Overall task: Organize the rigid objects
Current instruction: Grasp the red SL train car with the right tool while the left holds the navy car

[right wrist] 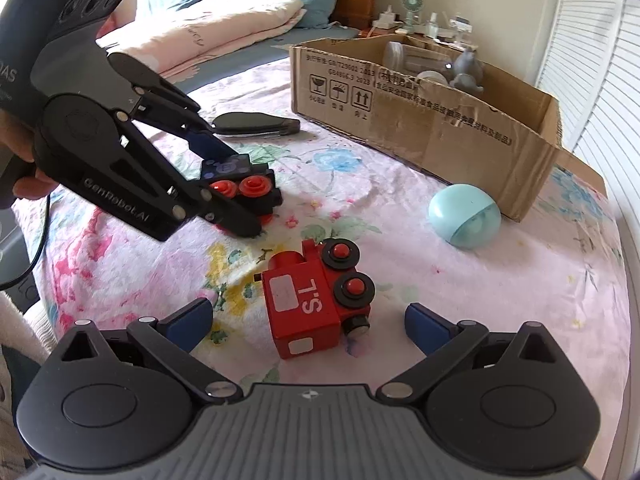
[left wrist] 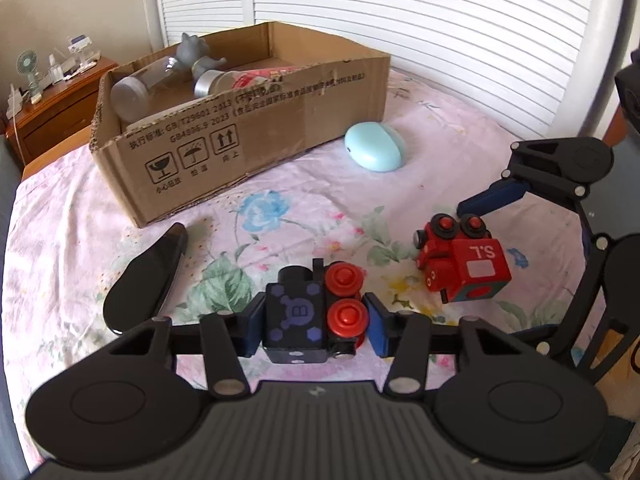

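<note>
**Black toy train clamped in the left tool, red toy train lying loose between the spread fingers of the right tool**

The left tool (left wrist: pixel 314 326) was closed on the black toy train (left wrist: pixel 310 316), low over the floral bed sheet (left wrist: pixel 280 208). Because one pad was seated against the round red wheels (left wrist: pixel 345 297), the train could be rotated or dropped short of the cardboard box (left wrist: pixel 224 148). The wide-open right tool (right wrist: pixel 308 326) held nothing; the tilted red toy train (right wrist: pixel 316 304) could be nudged away on closing.

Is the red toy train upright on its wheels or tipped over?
Tipped on its side: the red toy train lies on the bedsheet with its wheels facing up.
</note>
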Demonstrator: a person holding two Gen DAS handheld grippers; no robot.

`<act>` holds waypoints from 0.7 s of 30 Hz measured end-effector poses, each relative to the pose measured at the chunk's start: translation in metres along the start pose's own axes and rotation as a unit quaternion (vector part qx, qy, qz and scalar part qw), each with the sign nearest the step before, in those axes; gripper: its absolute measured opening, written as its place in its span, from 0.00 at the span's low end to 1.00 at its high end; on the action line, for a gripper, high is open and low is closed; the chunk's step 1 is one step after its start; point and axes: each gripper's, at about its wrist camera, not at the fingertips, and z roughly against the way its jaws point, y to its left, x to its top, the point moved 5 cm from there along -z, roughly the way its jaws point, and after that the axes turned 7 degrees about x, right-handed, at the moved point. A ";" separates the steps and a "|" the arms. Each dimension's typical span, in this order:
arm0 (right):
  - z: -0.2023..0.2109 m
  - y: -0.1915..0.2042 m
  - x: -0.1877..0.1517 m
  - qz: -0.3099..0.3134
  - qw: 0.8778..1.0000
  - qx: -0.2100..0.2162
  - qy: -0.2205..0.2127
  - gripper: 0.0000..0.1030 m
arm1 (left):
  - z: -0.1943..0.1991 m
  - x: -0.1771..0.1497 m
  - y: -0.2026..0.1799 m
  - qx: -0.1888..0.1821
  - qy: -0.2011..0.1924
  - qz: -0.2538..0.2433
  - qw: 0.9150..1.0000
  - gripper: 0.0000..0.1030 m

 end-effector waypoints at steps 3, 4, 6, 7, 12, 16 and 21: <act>0.001 0.000 0.003 0.021 1.000 0.003 0.004 0.95 | 0.000 -0.001 0.007 0.008 0.001 0.012 1.000 0.47; 0.002 0.000 0.004 0.025 1.000 0.004 0.004 0.92 | 0.000 -0.002 0.009 0.010 0.001 0.015 1.000 0.47; 0.003 -0.001 0.007 0.034 0.999 0.006 0.006 0.82 | 0.001 -0.002 0.012 0.012 0.002 0.018 1.000 0.47; 0.004 -0.001 0.008 0.040 0.999 0.004 0.007 0.81 | 0.001 -0.003 0.012 0.012 0.002 0.018 1.000 0.47; 0.008 -0.002 0.009 0.046 0.999 0.009 0.013 0.56 | 0.001 -0.003 0.013 0.010 0.003 0.019 1.000 0.47; 0.009 0.000 0.009 0.041 0.999 0.002 0.018 0.53 | 0.002 -0.002 0.012 -0.002 0.007 0.017 1.000 0.47; 0.015 -0.001 0.013 0.029 0.999 -0.004 0.022 0.53 | 0.010 -0.001 0.011 -0.004 0.009 0.006 1.000 0.47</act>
